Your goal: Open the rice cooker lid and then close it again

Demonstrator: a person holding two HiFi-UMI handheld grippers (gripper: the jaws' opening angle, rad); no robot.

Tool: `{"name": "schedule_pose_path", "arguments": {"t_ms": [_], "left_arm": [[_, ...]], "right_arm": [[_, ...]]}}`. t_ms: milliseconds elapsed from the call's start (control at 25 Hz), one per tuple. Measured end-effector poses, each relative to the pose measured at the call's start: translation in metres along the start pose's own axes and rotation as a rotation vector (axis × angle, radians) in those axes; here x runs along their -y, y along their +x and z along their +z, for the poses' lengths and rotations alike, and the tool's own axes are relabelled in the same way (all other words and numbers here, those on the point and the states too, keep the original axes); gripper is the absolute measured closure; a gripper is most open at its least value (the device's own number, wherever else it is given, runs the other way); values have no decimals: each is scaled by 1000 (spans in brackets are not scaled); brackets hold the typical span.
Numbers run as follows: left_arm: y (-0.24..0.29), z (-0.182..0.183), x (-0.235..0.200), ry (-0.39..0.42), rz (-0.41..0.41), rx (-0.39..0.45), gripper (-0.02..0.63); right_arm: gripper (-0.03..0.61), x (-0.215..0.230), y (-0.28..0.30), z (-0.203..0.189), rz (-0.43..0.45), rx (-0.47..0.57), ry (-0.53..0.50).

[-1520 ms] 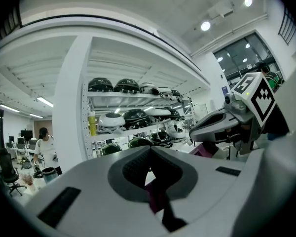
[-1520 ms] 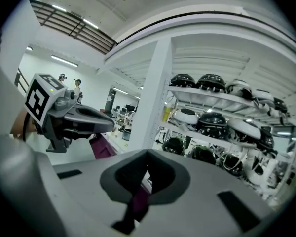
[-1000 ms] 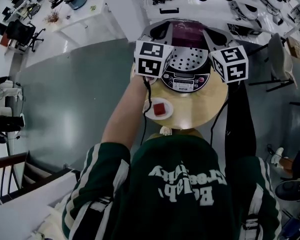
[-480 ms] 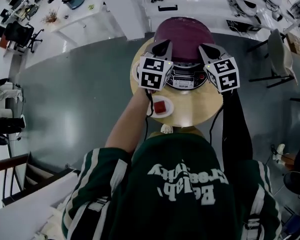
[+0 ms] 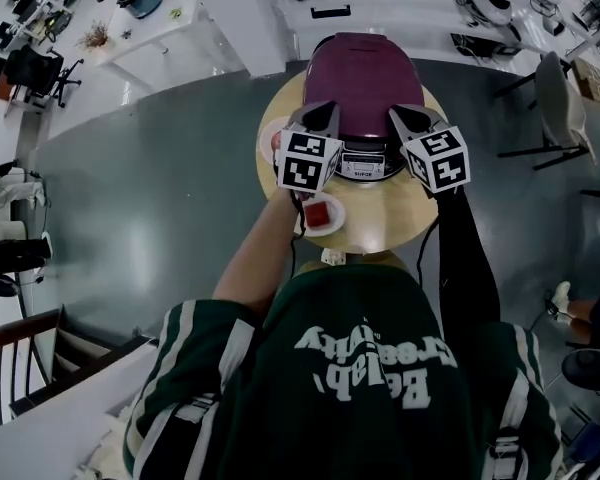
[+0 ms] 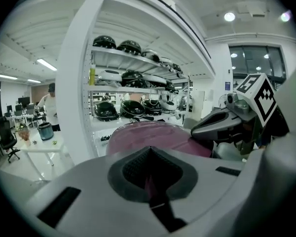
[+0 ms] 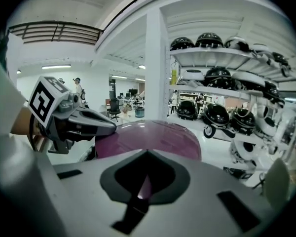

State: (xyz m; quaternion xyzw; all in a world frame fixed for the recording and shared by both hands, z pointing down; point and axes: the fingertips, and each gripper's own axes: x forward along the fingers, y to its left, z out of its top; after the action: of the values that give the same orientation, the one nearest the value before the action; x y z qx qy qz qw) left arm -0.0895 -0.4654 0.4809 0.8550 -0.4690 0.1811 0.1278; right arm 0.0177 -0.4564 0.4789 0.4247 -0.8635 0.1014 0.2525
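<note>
Nearest the person, a small white dish (image 5: 322, 215) carrying a red block (image 5: 321, 213) sits close to the front edge of the round wooden table (image 5: 405, 218), just behind the left gripper (image 5: 323, 116). That is the first hazard: pulling the left arm back carelessly could clip the dish and send it off the edge.

Further in, the 2 grippers flank the front of the rice cooker (image 5: 365, 166), the right gripper (image 5: 405, 116) mirroring the left. Each has its tongs pressed together with nothing pinched between them; only a thin seam shows pink from the lid beyond.

The cooker's purple lid (image 5: 362, 73) lies down over the body, so the task looks near its end. Whether the latch has caught cannot be told. If it has not, the lid could spring up once the tongs leave it. Pressing harder with narrow, closed tips risks slipping off the glossy dome or shoving the cooker toward the table's far rim.
</note>
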Motion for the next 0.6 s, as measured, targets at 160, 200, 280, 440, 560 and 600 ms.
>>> {"name": "schedule_pose_path", "arguments": {"t_ms": [160,200,280,440,560,600], "left_arm": [[6,-10,-1,-21,-13,-12,618],[7,-13,0,-23,-18,-16,618],[7,-17,0,-30,-22,-15,618],[6,-17,-1,-47,-25,-10,618],[7,-20,-2,-46,-23,-22,618],[8,-21,-2,-43,-23,-33,618]], "right_arm": [[574,0,6,-10,3,-22,9],[575,-1,8,-13,2,-30,9],[574,-2,9,-16,0,-31,15],[575,-3,9,-16,6,-25,25],[575,-4,11,-18,-27,-55,7],[575,-5,13,-19,-46,-76,-9]]}}
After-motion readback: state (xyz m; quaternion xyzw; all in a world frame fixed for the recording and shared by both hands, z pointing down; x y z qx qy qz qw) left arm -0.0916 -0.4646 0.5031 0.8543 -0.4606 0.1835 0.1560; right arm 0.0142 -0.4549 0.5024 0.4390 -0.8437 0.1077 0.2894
